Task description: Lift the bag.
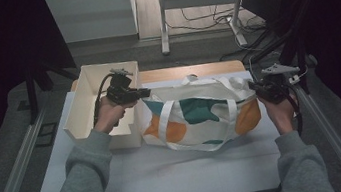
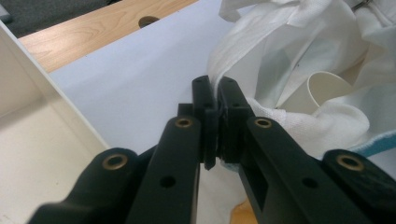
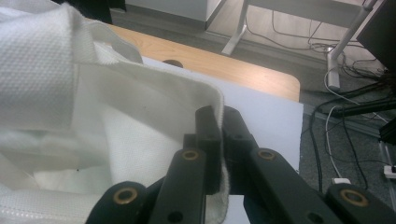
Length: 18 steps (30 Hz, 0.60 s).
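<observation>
Holding the bag [image 1: 199, 114] mid-frame by both rim ends: left gripper [image 1: 144, 93] and right gripper [image 1: 254, 86] each clamped on fabric. Mouth seems stretched open, cup [image 2: 327, 91] already inside; anything else from the box [image 1: 88, 95] at left is still to load.

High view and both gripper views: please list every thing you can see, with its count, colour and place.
tote bag: one, white with orange and teal shapes, middle of the board, rim clamped at both ends.
paper cup: one, cream, inside the bag.
open box: one, cream, left of the bag.
white board: one, under bag and box.
wooden tabletop: one, light brown, beyond the board.
white desk frame: one, on the far floor, cables beside it.
left gripper: one, black, jaws shut on the bag's left rim.
right gripper: one, black, jaws shut on the right rim.
grey sleeves: two, bottom.
</observation>
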{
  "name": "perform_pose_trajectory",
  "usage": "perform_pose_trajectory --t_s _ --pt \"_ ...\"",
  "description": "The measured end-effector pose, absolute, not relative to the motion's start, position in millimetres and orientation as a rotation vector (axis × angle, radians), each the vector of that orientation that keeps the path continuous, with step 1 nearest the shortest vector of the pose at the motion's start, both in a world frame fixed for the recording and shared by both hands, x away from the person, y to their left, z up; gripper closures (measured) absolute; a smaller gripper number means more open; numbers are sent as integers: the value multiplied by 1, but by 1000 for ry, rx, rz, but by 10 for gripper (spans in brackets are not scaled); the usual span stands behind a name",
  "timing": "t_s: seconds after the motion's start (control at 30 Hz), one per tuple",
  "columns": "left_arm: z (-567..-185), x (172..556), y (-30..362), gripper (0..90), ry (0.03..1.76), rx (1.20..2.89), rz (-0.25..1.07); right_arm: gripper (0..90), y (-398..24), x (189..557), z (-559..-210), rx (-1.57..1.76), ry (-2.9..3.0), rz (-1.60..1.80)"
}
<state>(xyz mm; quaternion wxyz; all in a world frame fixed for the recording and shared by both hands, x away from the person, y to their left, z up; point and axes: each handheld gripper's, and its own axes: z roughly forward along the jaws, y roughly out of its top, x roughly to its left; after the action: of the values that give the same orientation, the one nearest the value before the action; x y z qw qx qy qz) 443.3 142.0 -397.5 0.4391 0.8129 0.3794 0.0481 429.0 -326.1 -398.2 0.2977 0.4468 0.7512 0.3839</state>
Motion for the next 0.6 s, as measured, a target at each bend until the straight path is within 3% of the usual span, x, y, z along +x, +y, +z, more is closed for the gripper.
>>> perform_pose_trajectory --t_s 0.47,0.53,0.6 --pt "-403 447 137 851 963 2049 123 854 -328 435 -411 1234 2012 1018" --pt "-401 444 138 767 959 2038 157 728 -328 433 -407 1230 1989 1040" --pt "-397 441 142 613 958 1999 180 548 -330 428 -402 1231 1958 1099"
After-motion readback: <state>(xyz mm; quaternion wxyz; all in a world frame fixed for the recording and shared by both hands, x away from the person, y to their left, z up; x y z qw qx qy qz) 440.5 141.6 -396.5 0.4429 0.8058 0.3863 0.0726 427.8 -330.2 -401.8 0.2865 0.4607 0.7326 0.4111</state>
